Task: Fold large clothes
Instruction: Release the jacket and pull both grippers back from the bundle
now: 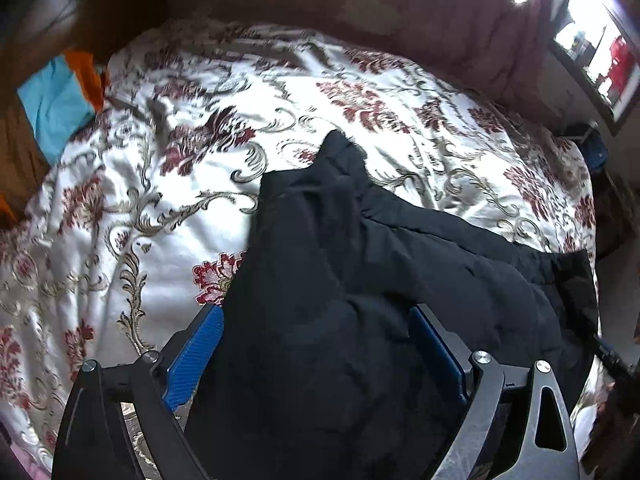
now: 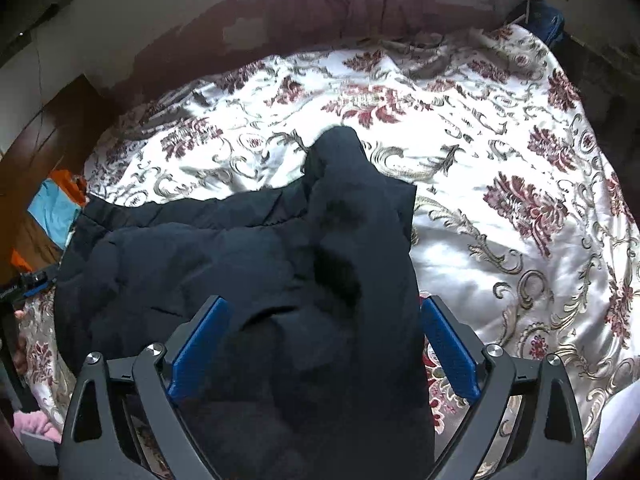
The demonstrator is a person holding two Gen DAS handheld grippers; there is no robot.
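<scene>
A large black padded garment [image 1: 360,248] lies on a floral bedspread [image 1: 160,200]. It also shows in the right wrist view [image 2: 248,248]. My left gripper [image 1: 316,320] has its blue pads [image 1: 196,356] wide apart, with a thick bunch of the garment between them. My right gripper [image 2: 324,312] also has its blue pads [image 2: 448,348] wide apart, with a bunched end of the garment lying between them. The fabric hides the inner pad faces, so I cannot tell whether either pair presses on it. The other gripper shows at the left edge of the right wrist view [image 2: 28,284].
The white bedspread with red flowers [image 2: 500,200] covers the bed. A blue and orange cloth [image 1: 60,100] lies at the bed's far left corner. A maroon headboard or wall [image 1: 360,12] runs behind. A dark blue object [image 2: 540,20] sits at the far right corner.
</scene>
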